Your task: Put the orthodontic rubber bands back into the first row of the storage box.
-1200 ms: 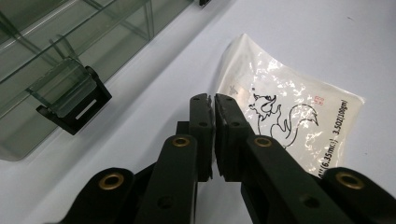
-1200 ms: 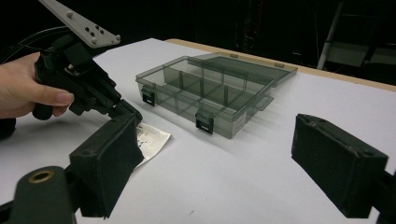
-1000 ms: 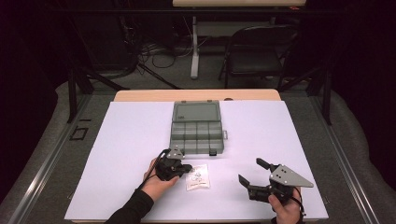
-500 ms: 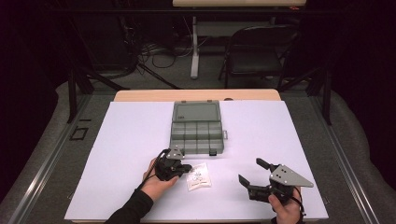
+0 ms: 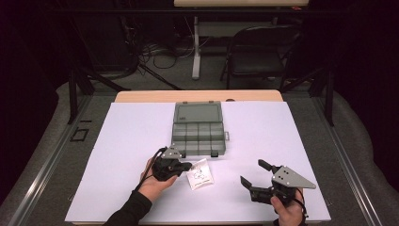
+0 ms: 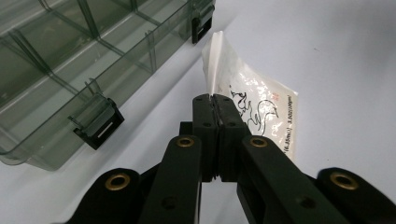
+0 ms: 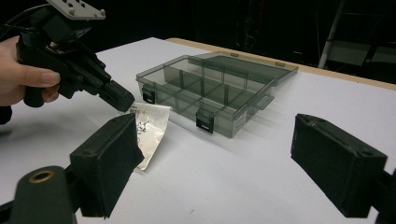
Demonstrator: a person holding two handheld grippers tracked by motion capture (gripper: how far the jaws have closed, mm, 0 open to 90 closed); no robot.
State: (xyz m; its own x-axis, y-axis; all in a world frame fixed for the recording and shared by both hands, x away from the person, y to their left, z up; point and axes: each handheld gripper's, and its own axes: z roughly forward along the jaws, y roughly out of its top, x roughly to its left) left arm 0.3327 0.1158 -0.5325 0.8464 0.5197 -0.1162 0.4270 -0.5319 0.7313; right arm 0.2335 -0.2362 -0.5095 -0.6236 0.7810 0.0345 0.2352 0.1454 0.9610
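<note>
- Pinching the small plastic bag (image 6: 252, 100) with my left tool (image 6: 214, 100): its jaws are pressed together on the bag's near edge, seen clearly in the left gripper view.
- Bag is a clear packet with black print on it. It lies on the white worktop (image 5: 131, 141); the pinched corner looks lifted a little, the rest is on the surface.
- In the high view the bag (image 5: 199, 173) sits just in front of the grey compartment box (image 5: 198, 128), close to its front latches but not touching them.
- Box is open, lid tipped back flat behind it, dividers visible. I can't make out anything in the compartments.
- My left hand (image 5: 155, 181) is wrapped round the left tool (image 5: 184, 165), which points right toward the bag.
- My right tool (image 5: 251, 175) is spread wide with nothing between its jaws, low over the worktop, well to the right of the bag.
- From the right gripper view, the bag (image 7: 150, 126) shows behind the right tool's left-hand jaw, with the left tool (image 7: 122, 102) on its top edge.
</note>
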